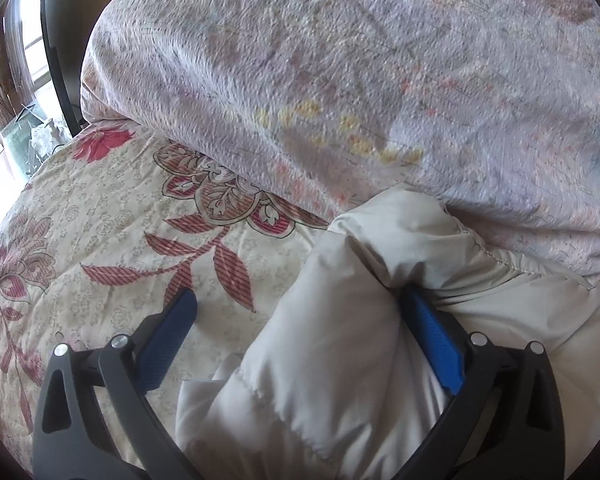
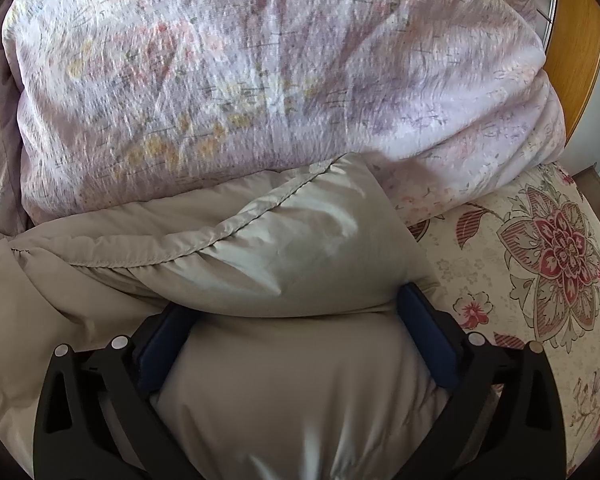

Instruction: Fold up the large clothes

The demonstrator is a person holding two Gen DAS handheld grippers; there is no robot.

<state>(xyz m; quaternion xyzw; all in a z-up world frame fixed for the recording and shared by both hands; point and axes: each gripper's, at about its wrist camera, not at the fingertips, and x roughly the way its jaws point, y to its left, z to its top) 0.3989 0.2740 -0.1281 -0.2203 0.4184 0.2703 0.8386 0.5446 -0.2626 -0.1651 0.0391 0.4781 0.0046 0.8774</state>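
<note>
Looks like we're at the set-down part of a fold: the puffy beige jacket [image 2: 292, 264] is bunched on the flowery bedspread [image 1: 100, 220], pushed right up against a big folded pink quilt [image 1: 340, 60] at the back. The left gripper [image 1: 296, 304] has its tongs spread wide; a padded fold sits between them, brushing the right-hand blue pad [image 1: 432, 332], while the other pad is clear over the bedspread, so nothing is pinched. The right gripper [image 2: 296, 304] is as wide as it goes too, with a fat roll of the jacket filling the gap and touching both pads, though I'd call that resting rather than clamped. So my read is the fold is being let go, not gripped. Next move probably means backing both tongs out without dragging the slippery fabric along, then finding a hem or sleeve edge [image 2: 260, 208] for the next fold. That puffy filling will want to spring back open, so a press-down may help.
</note>
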